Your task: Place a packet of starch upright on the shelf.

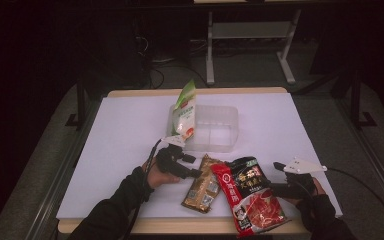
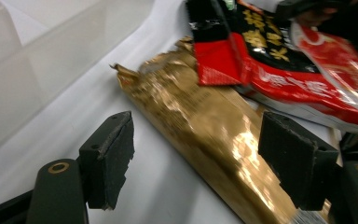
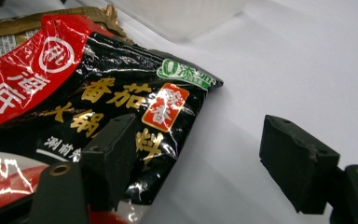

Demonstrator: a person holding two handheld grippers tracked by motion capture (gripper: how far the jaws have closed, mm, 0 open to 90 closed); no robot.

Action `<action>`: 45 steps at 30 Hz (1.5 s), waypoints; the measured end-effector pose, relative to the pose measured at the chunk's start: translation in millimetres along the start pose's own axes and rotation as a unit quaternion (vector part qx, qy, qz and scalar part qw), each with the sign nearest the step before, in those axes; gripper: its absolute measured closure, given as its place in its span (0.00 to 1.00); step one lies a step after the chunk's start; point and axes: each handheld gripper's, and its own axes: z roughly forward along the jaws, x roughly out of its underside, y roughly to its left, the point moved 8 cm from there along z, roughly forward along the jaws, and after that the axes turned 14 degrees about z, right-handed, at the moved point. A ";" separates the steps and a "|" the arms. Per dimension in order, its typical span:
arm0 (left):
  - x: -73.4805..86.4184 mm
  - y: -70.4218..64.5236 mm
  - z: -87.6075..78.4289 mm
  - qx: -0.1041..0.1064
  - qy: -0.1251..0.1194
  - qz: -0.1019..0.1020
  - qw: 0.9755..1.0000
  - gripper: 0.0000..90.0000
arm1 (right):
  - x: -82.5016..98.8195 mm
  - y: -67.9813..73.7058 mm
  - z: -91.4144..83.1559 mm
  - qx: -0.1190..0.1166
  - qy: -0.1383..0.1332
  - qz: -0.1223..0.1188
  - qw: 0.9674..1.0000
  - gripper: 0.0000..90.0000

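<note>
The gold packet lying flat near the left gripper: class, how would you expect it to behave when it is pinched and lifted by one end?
The gold packet is glossy foil, so it may slide against the pads. It looks thin and creased, so it would probably sag rather than stay stiff. The red and black packet overlaps its far end and could drag along.

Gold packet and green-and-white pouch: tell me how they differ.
The gold packet lies flat on the table, while the green-and-white pouch stands upright in the clear plastic bin. The gold packet is partly covered by the red and black packet; nothing covers the pouch. Both are sealed food packs.
</note>
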 end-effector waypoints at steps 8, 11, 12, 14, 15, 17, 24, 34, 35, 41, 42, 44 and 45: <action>-2.4 5.1 21.5 0.008 0.023 0.001 1.000 0.23 | 4.2 0.1 -5.6 0.006 -0.001 0.003 1.000 0.29; -5.3 7.6 26.6 0.012 0.018 0.003 1.000 0.21 | 5.1 0.0 -7.2 0.006 -0.001 0.004 1.000 0.29; -5.7 8.7 27.2 0.014 0.016 0.000 1.000 0.21 | 5.2 0.1 -7.4 0.006 -0.002 0.004 1.000 0.29; -6.7 10.0 28.4 0.012 0.013 -0.002 1.000 0.21 | 5.4 0.1 -7.6 0.006 -0.002 0.004 1.000 0.29; -7.2 10.2 29.0 0.010 0.014 -0.003 1.000 0.21 | 5.5 0.2 -7.5 0.005 -0.002 0.005 1.000 0.29; -8.4 10.0 30.3 0.010 0.016 -0.010 1.000 0.20 | 5.6 0.7 -7.2 0.005 0.000 0.003 1.000 0.29; -8.9 9.8 31.1 0.001 0.021 -0.015 1.000 0.20 | 5.5 0.3 -6.7 0.004 0.000 0.004 1.000 0.29; -7.0 9.5 29.5 -0.008 0.002 -0.030 0.999 0.47 | 6.1 1.2 -6.6 0.001 0.003 0.002 1.000 0.29; -7.1 10.4 28.7 -0.007 -0.001 -0.034 0.999 0.49 | 6.2 1.2 -6.6 0.001 0.004 0.003 1.000 0.29; -6.8 15.6 23.3 -0.008 -0.021 -0.051 0.998 0.68 | 6.2 1.0 -6.9 -0.002 0.003 0.004 1.000 0.29; -6.8 17.2 21.1 -0.015 -0.028 -0.049 0.998 0.82 | 6.2 0.9 -6.9 -0.002 0.003 0.005 1.000 0.30; -6.1 17.0 19.3 -0.011 -0.032 -0.045 0.998 0.89 | 6.2 0.9 -6.8 -0.002 0.003 0.005 1.000 0.30; -6.1 17.0 19.3 -0.011 -0.032 -0.045 0.998 0.90 | 6.2 0.9 -6.8 -0.002 0.003 0.005 1.000 0.30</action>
